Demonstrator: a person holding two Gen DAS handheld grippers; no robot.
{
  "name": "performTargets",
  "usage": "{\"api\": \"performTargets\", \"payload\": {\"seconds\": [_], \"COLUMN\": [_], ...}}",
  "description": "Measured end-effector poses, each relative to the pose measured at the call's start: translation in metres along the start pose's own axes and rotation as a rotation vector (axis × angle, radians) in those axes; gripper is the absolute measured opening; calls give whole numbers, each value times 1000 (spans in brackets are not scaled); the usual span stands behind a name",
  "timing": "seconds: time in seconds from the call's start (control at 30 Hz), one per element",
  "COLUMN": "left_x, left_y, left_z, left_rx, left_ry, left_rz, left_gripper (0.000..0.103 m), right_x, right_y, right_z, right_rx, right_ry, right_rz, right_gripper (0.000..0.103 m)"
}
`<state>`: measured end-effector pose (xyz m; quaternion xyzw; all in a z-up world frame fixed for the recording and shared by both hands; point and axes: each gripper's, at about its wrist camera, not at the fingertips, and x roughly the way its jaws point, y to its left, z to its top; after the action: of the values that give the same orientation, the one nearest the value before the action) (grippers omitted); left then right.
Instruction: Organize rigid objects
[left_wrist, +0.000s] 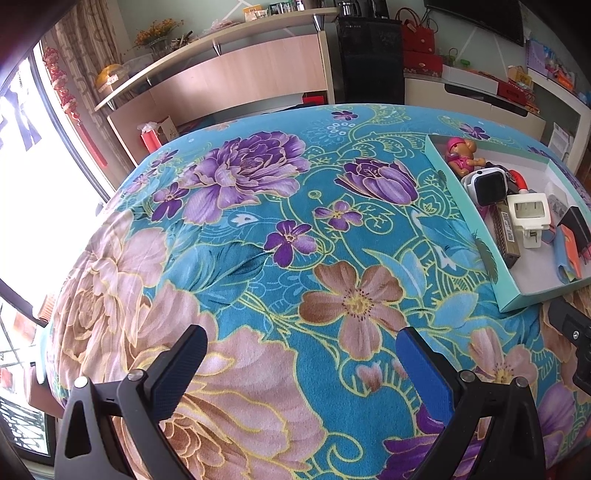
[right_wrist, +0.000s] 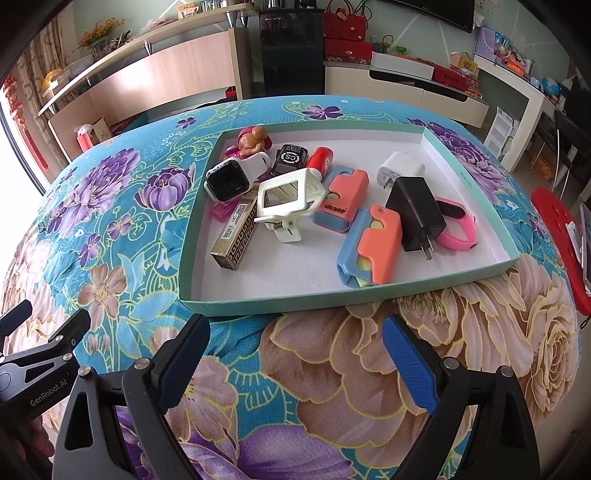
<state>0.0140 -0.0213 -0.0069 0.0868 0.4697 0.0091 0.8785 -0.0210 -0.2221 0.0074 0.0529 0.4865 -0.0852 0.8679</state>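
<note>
A shallow teal box lid (right_wrist: 280, 304) with a white floor lies on the flowered cloth and holds several small items: a white smartwatch (right_wrist: 227, 179), a cream clip holder (right_wrist: 290, 201), a gold patterned box (right_wrist: 234, 236), two orange-and-blue cases (right_wrist: 373, 245), a black charger (right_wrist: 415, 214), a white plug (right_wrist: 400, 170), a pink band (right_wrist: 456, 223) and a toy figure (right_wrist: 253, 140). My right gripper (right_wrist: 295, 360) stands open just in front of the lid's near wall, nothing between its fingers. My left gripper (left_wrist: 301, 365) is open over bare cloth, the lid (left_wrist: 517, 301) to its right.
The table is covered by a teal cloth (left_wrist: 258, 221) with purple and pink flowers. A red flat object (right_wrist: 554, 240) with a phone lies at the right edge. The left gripper's body (right_wrist: 33, 373) shows at the lower left of the right wrist view. Cabinets and shelves stand behind the table.
</note>
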Motion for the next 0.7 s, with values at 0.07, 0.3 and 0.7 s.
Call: {"api": "performTargets", "payload": {"seconds": [0.07,0.3,0.7], "left_x": [1,3,4], "left_y": [0,2,0], "left_z": [0,-1,-2], "left_rx": [-1,-6,8], "left_ry": [4,14,18], "left_rz": [-1,3,2], "left_gripper": [103,103,103], "right_x": [0,3,5], "right_y": [0,0,0], "right_z": [0,-1,-2], "right_rx": [1,4,2], "right_ry": [2,10,14], "right_rz": [-1,-4,-7], "right_gripper": [95,95,95]}}
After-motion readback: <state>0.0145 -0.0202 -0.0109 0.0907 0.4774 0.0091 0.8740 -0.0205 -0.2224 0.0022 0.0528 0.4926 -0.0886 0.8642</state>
